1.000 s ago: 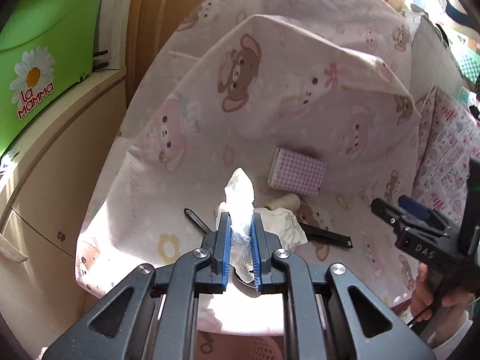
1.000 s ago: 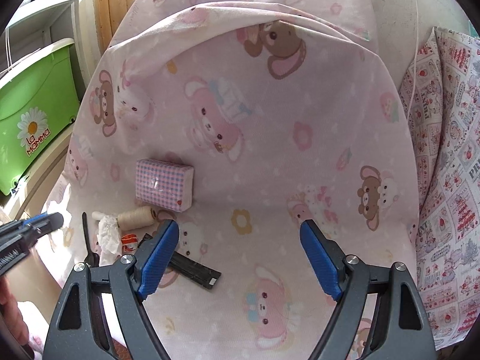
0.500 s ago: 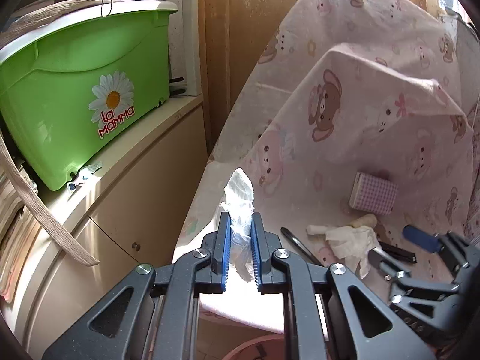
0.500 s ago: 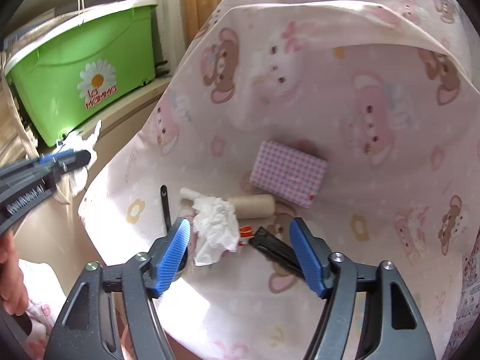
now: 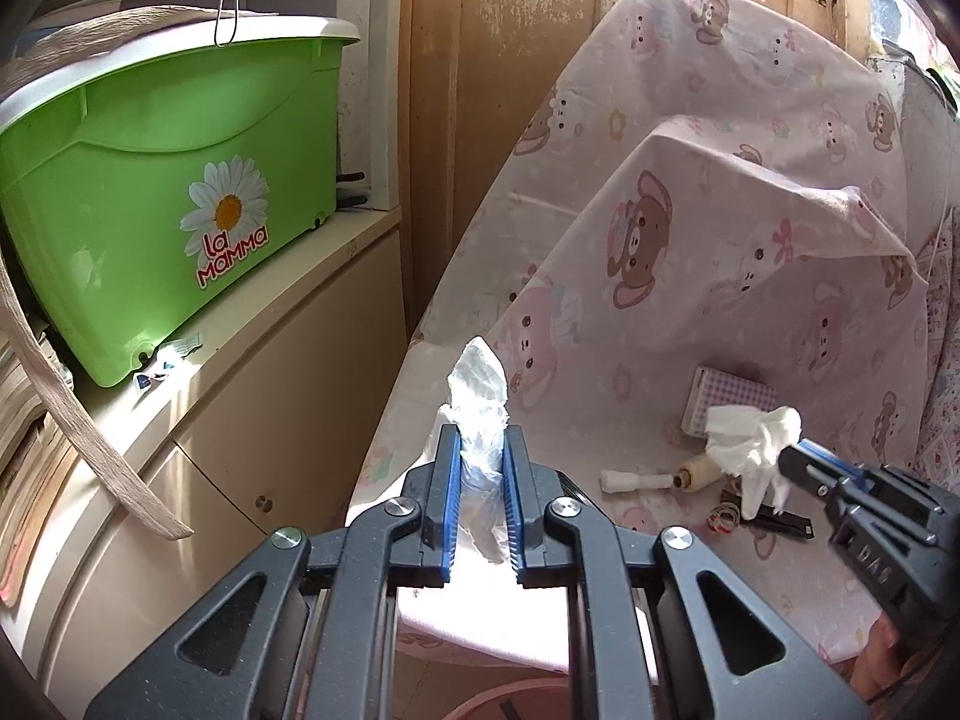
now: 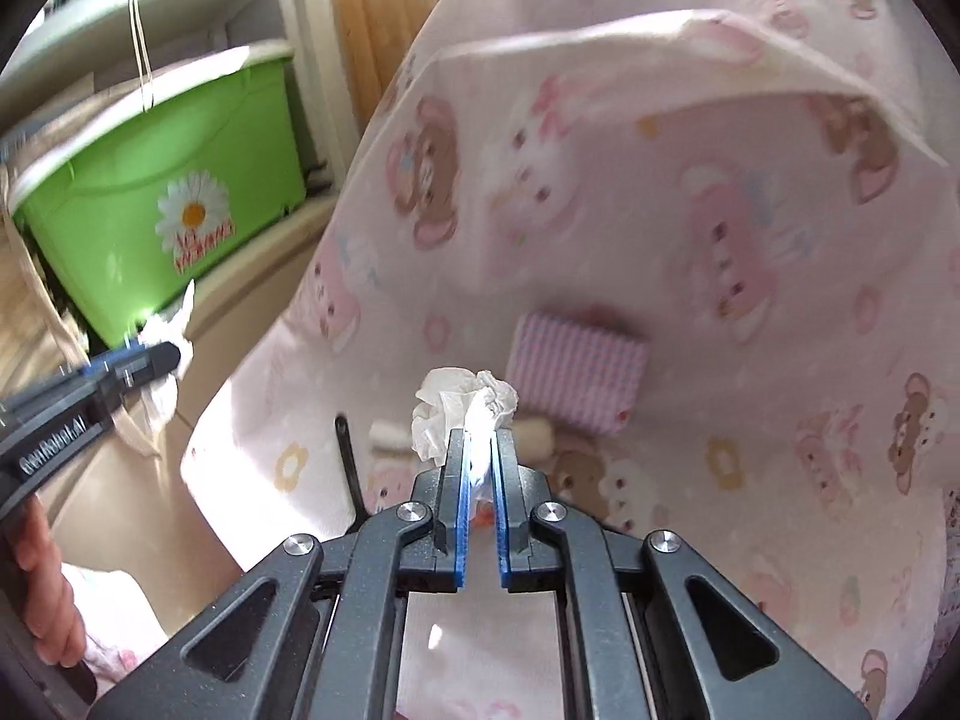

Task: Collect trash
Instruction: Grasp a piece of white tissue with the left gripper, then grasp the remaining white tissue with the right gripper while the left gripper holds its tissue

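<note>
Bear-print sheet [image 5: 750,312] under checkered pack [image 5: 729,399], thread spool [image 5: 699,473], black clip [image 5: 780,522].

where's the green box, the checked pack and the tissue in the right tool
green box [image 5: 150,192], left wrist view, front wall
checked pack [image 6: 579,378], right wrist view, top face
tissue [image 6: 462,405], right wrist view, crumpled top above the right tool [image 6: 478,468]

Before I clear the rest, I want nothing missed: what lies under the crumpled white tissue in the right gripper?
Under the crumpled white tissue held by the right gripper: black flat bar, rubber bands on pink bear-print sheet. More beneath is hidden.
</note>
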The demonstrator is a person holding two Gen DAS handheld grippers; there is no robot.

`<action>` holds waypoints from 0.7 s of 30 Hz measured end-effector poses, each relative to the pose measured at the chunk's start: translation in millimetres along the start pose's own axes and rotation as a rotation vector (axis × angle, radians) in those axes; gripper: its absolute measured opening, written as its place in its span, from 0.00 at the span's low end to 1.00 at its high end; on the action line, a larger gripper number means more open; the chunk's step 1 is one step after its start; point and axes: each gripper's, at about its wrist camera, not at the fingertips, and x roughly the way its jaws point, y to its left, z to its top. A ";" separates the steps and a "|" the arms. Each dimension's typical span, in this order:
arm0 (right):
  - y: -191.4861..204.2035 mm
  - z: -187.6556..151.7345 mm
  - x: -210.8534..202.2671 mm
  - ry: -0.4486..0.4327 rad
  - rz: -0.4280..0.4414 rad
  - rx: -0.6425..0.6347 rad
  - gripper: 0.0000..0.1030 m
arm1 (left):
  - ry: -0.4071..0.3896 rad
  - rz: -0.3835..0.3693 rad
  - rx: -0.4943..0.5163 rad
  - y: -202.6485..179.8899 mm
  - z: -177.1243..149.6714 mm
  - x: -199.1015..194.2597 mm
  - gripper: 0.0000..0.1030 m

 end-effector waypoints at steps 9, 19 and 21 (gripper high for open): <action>-56.5 3.3 -30.8 -0.038 -0.073 0.119 0.08 | -0.010 -0.021 0.078 -14.2 -10.3 -10.5 0.12; -23.2 -12.5 -64.9 -0.070 -0.029 -0.028 0.08 | -0.006 -0.067 0.064 -14.0 -29.7 -40.4 0.12; -14.0 -15.1 -75.1 -0.084 -0.001 -0.050 0.08 | 0.009 -0.085 0.068 -12.7 -39.8 -48.2 0.12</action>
